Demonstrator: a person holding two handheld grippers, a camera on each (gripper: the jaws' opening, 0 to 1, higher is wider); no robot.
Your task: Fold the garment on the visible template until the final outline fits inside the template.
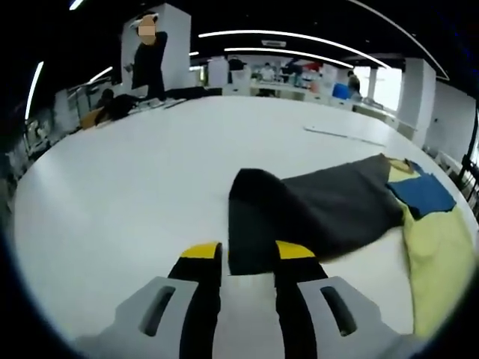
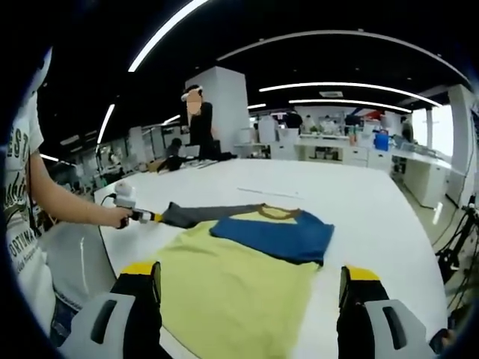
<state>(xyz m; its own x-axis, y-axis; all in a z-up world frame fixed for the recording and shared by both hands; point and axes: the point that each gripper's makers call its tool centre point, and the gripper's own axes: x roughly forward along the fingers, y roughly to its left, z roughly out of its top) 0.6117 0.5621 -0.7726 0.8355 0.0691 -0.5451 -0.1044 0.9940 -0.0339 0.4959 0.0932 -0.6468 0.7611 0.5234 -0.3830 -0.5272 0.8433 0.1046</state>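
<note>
A yellow garment [image 2: 239, 295] with a blue folded-over part [image 2: 277, 235] and a brown collar [image 2: 273, 212] lies flat on the white table [image 2: 359, 209]. Its dark grey sleeve [image 2: 202, 214] is stretched out to the left. My left gripper [image 2: 139, 216] is shut on the sleeve's end, held by a person's hand. In the left gripper view the grey sleeve [image 1: 314, 209] runs from the yellow and blue garment [image 1: 438, 254] into my left gripper [image 1: 248, 253], between the yellow-tipped jaws. My right gripper [image 2: 248, 273] stands open over the garment's near hem, jaws wide apart.
A thin pale strip [image 1: 344, 134] lies on the table beyond the garment. A person in dark clothes [image 2: 200, 120] stands at the table's far side. The arm [image 2: 67, 202] of the person holding the grippers reaches in from the left. Benches and clutter line the back wall.
</note>
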